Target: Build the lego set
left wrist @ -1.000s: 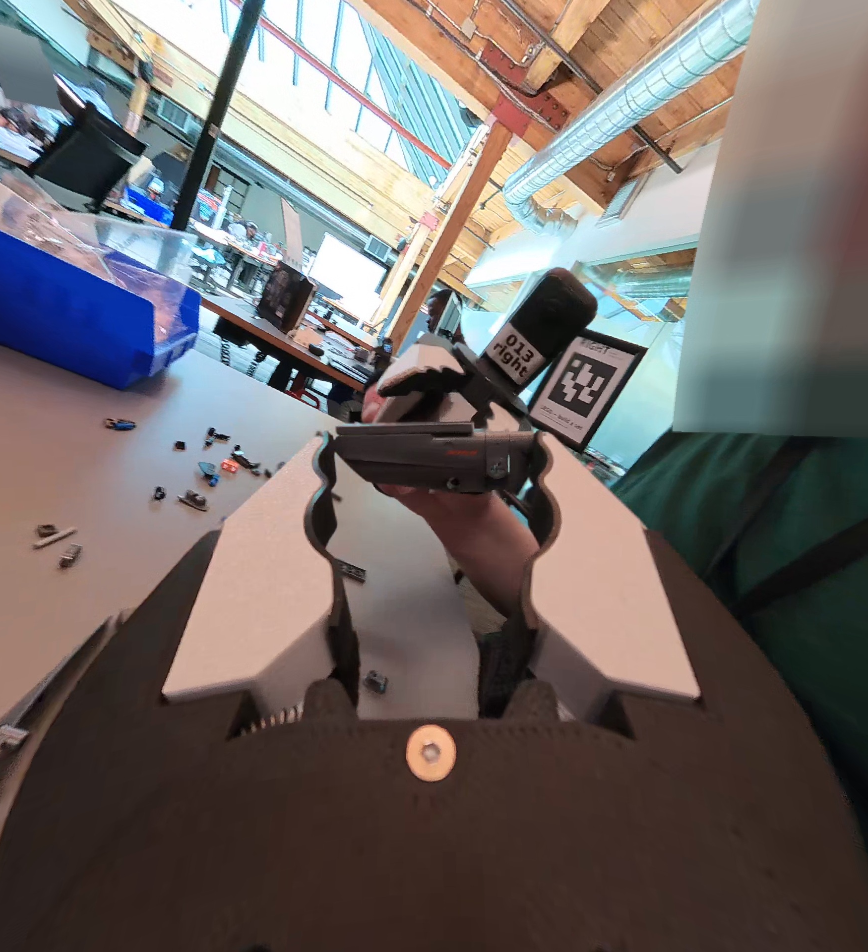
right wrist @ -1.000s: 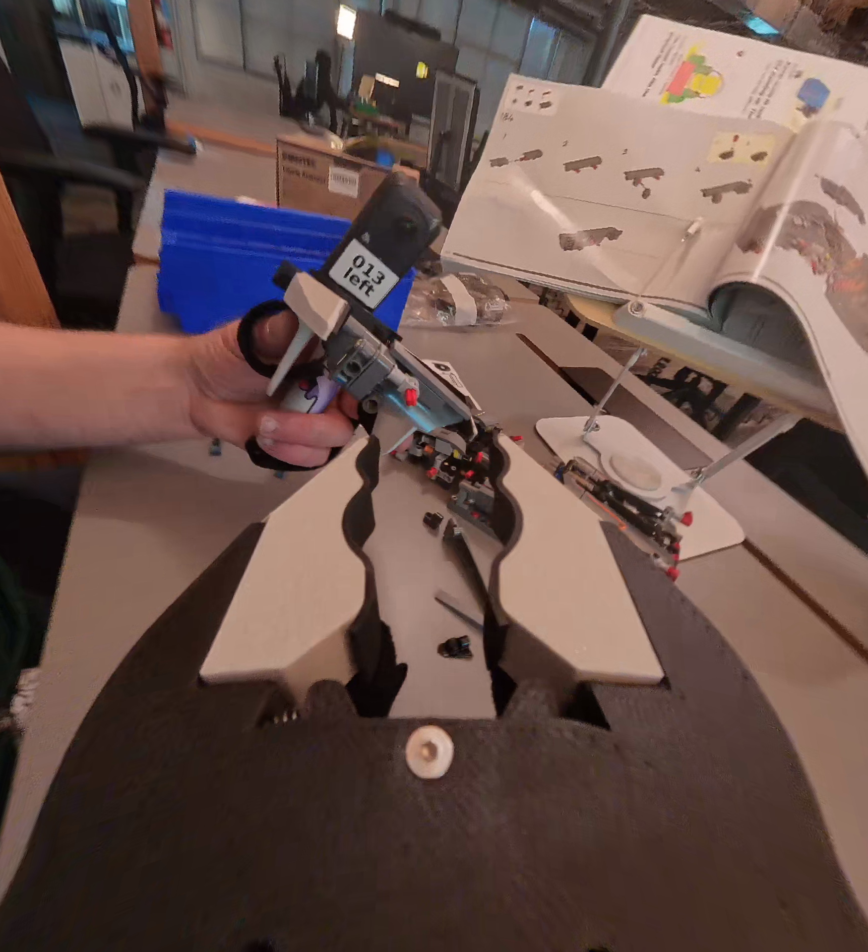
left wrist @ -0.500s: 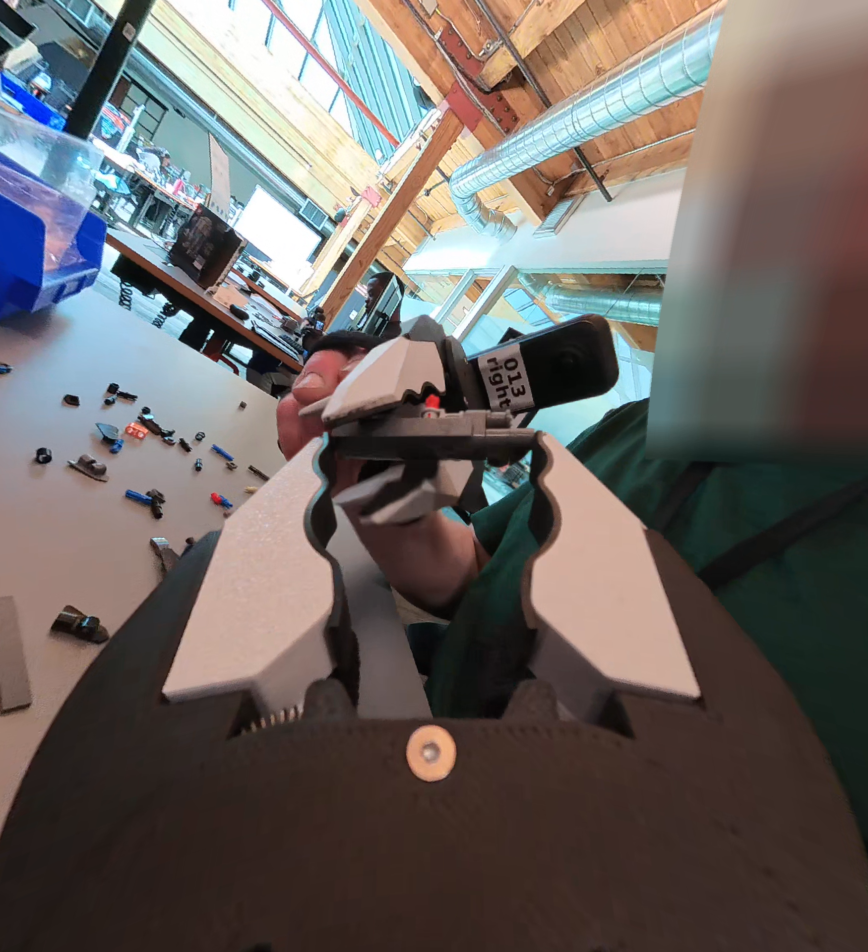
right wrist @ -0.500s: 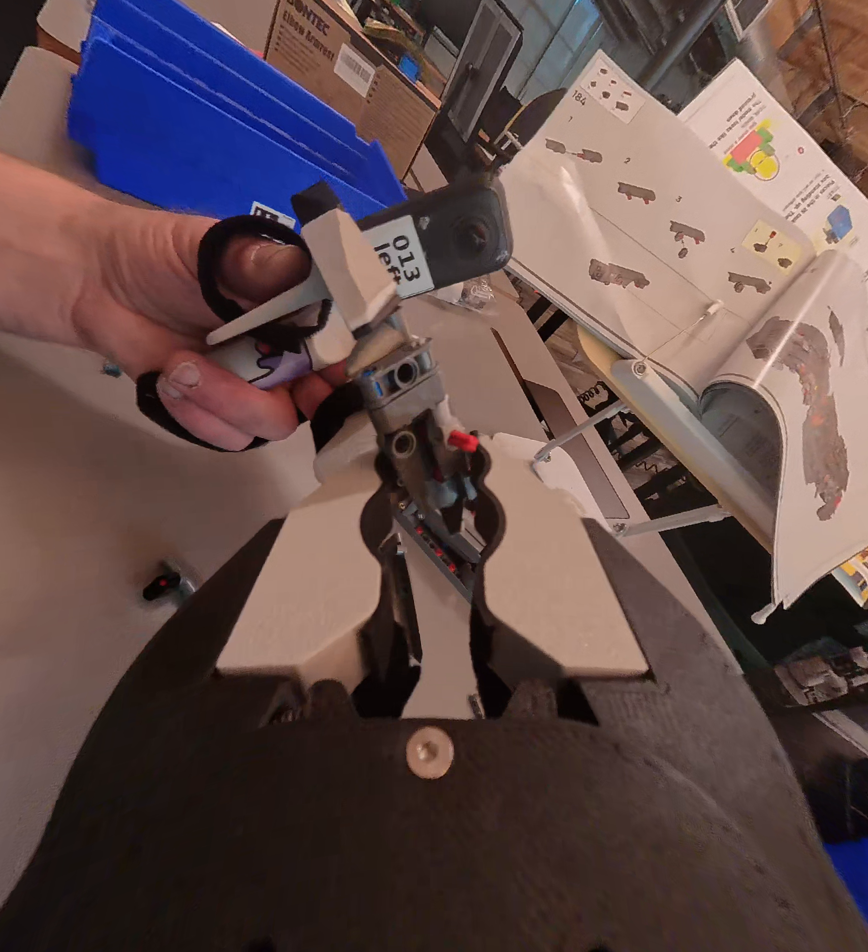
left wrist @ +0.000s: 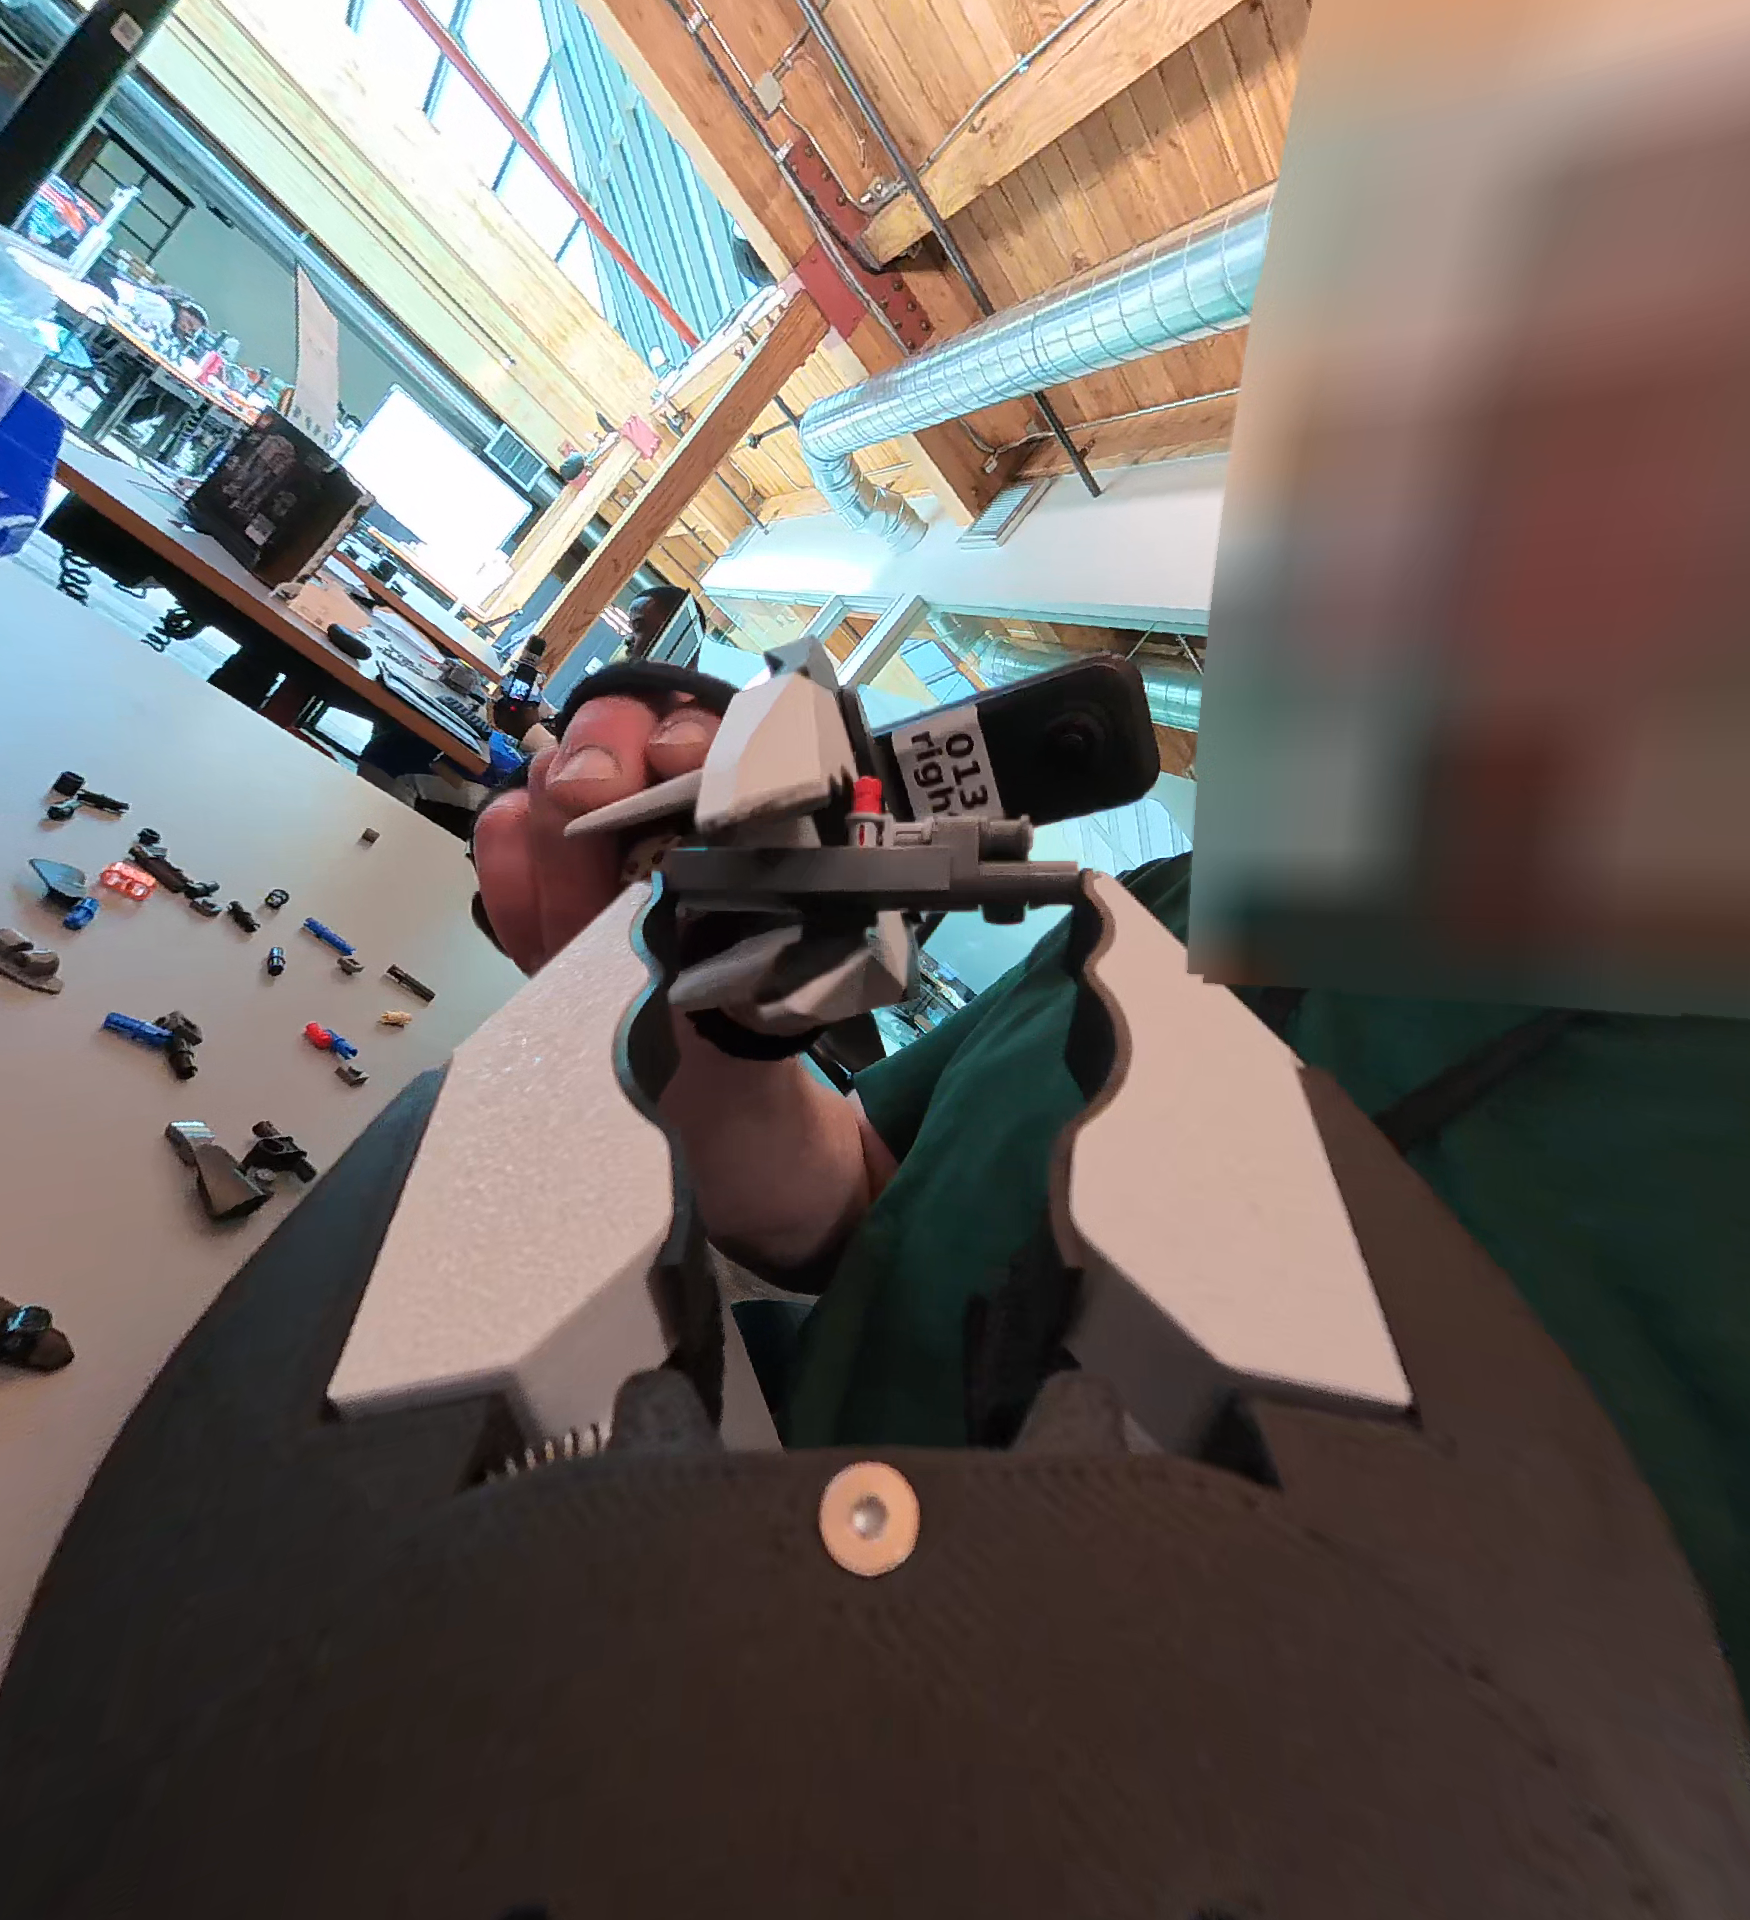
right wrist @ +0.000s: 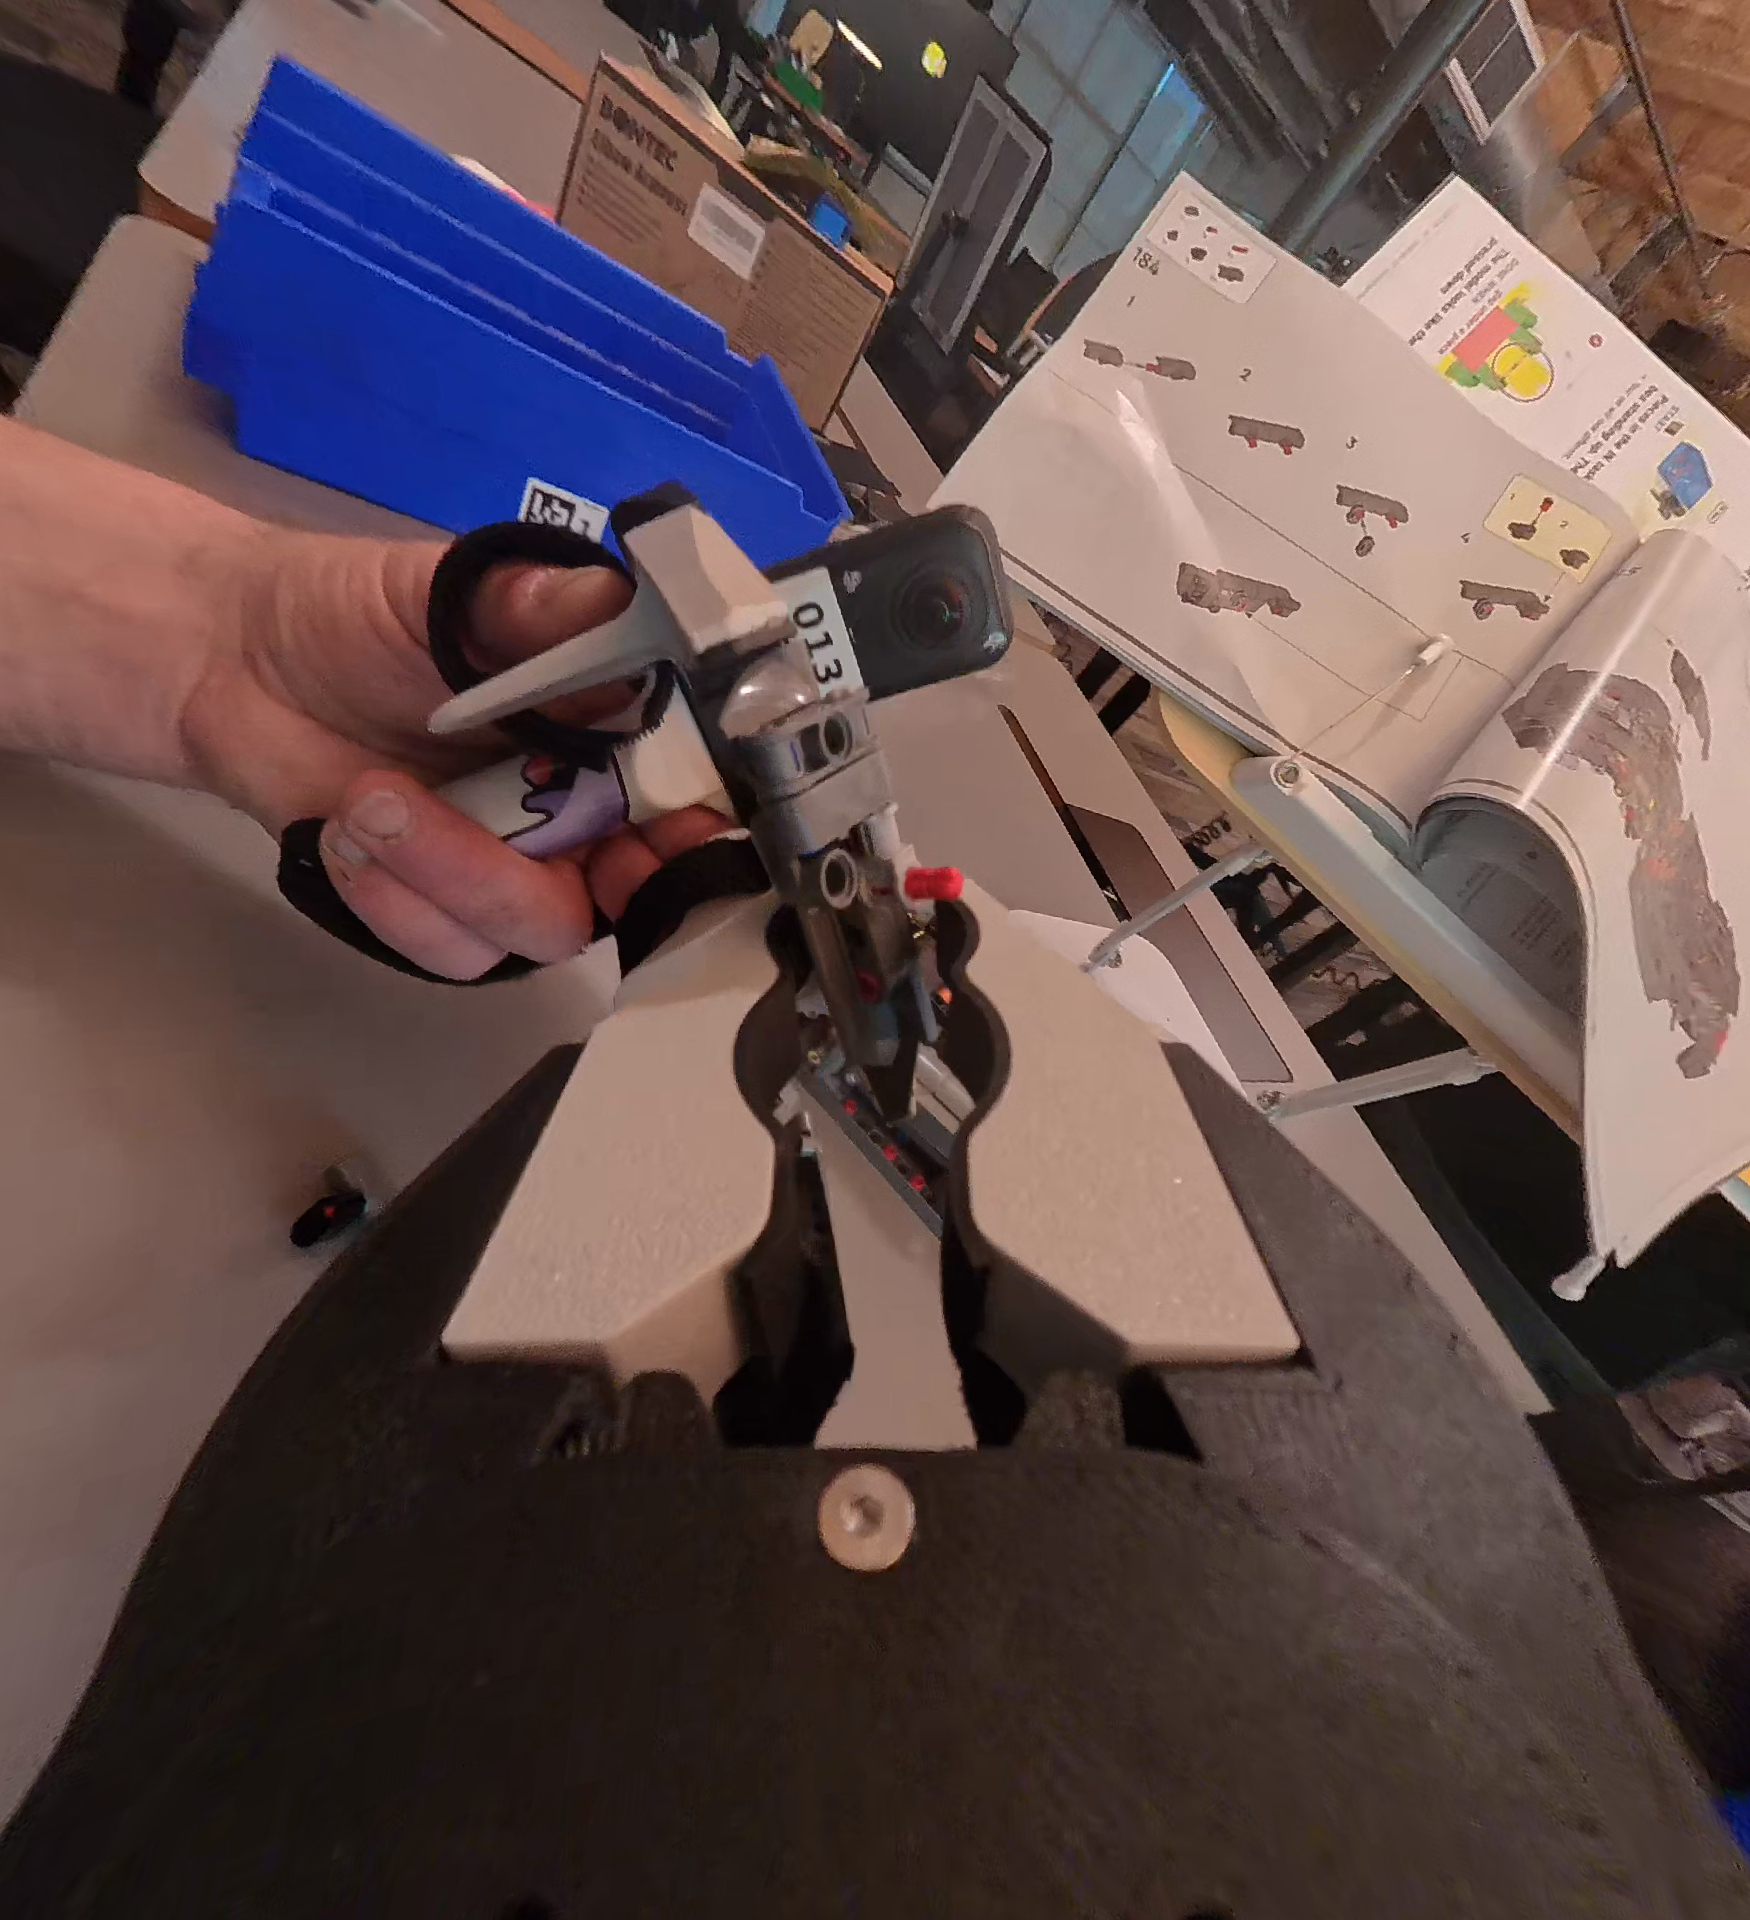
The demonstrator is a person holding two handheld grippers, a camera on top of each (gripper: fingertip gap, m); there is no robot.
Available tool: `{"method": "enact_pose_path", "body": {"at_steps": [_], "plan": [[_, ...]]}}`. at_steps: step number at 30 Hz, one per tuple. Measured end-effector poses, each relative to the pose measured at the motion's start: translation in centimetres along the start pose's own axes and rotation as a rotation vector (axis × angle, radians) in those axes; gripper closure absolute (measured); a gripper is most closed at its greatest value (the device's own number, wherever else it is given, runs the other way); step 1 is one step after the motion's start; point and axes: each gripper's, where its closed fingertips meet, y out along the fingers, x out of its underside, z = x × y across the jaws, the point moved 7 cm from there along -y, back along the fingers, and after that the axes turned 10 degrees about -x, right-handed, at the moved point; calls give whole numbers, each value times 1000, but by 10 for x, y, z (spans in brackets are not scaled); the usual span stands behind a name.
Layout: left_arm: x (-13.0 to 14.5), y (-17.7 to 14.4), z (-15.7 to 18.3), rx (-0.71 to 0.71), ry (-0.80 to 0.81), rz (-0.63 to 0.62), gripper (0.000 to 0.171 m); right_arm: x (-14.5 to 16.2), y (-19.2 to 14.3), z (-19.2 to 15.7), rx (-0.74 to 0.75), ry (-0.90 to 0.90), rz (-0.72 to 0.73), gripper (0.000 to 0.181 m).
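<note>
A long grey lego assembly (left wrist: 829, 878) with a red pin (left wrist: 866, 795) spans the tips of my left gripper (left wrist: 866, 909), which is shut on its two ends and holds it above the table. My right gripper (left wrist: 788, 862) faces it, one finger above and one below the assembly. In the right wrist view my right gripper (right wrist: 871, 935) is shut on the near part of the same assembly (right wrist: 829, 790), its pads pressed against the sides. The far end runs up into the left gripper (right wrist: 736, 707), held by a hand. The red pin (right wrist: 933, 883) sticks out to the right.
Several small loose lego pieces (left wrist: 175, 1029) lie on the grey table (left wrist: 123, 1195) at the left. Blue bins (right wrist: 476, 384) and a cardboard box (right wrist: 705, 229) stand behind. An open instruction booklet (right wrist: 1318, 499) rests on a stand at the right. A person in a green shirt (left wrist: 1473, 1195) is close. My right fingertips sit around 4 centimetres from my left ones.
My right gripper came up to the assembly held by the left gripper and its jaws closed on it. Both grippers tilted upward with it.
</note>
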Motion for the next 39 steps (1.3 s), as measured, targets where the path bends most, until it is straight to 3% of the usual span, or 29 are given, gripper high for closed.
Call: {"method": "enact_pose_path", "body": {"at_steps": [10, 21, 39], "plan": [[2, -2, -1, 33, -1, -65, 99, -2, -5, -6, -168, 76, 93, 154], [13, -2, 6, 88, 59, -362, 98, 0, -8, -21, -415, 147, 170, 158], [5, -6, -12, 32, -4, -242, 101, 15, -5, -11, -305, 179, 145, 164]]}}
